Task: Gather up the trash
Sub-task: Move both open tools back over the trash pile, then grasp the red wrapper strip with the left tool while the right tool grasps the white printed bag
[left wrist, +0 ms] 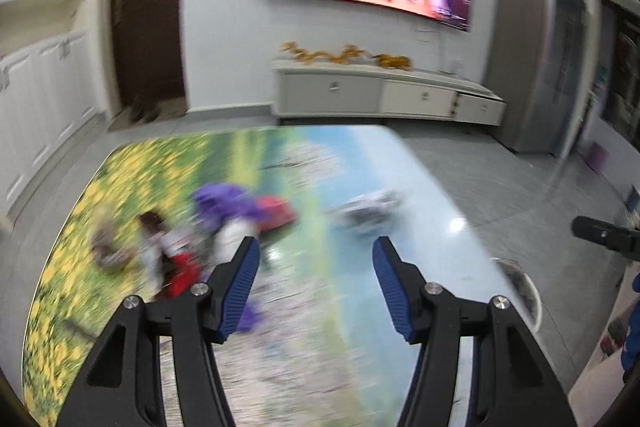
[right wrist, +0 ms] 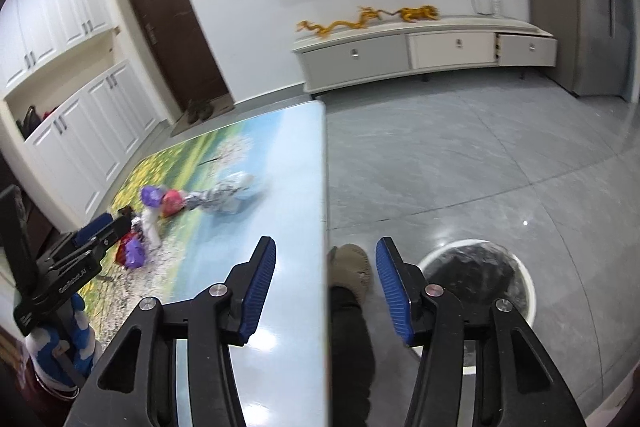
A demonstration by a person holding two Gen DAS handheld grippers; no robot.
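Crumpled trash lies on the landscape-print table (left wrist: 288, 307): a purple wrapper (left wrist: 224, 203), a red wrapper (left wrist: 276, 213), a white-and-red piece (left wrist: 176, 259) and a silver foil wrapper (left wrist: 372, 209). The view is motion-blurred. My left gripper (left wrist: 316, 279) is open and empty, just short of the pile. In the right wrist view the purple wrapper (right wrist: 151, 195), red wrapper (right wrist: 172, 203) and foil wrapper (right wrist: 220, 199) lie mid-table. My right gripper (right wrist: 326, 281) is open and empty over the table's right edge. A white bin with a black liner (right wrist: 476, 279) stands on the floor at right.
The left gripper (right wrist: 92, 231) also shows at the left of the right wrist view. A person's leg and brown shoe (right wrist: 352, 267) stand between table and bin. A TV cabinet (right wrist: 424, 55), wall TV, brown door (right wrist: 176, 27) and white cupboards line the walls. Grey tiled floor lies beyond.
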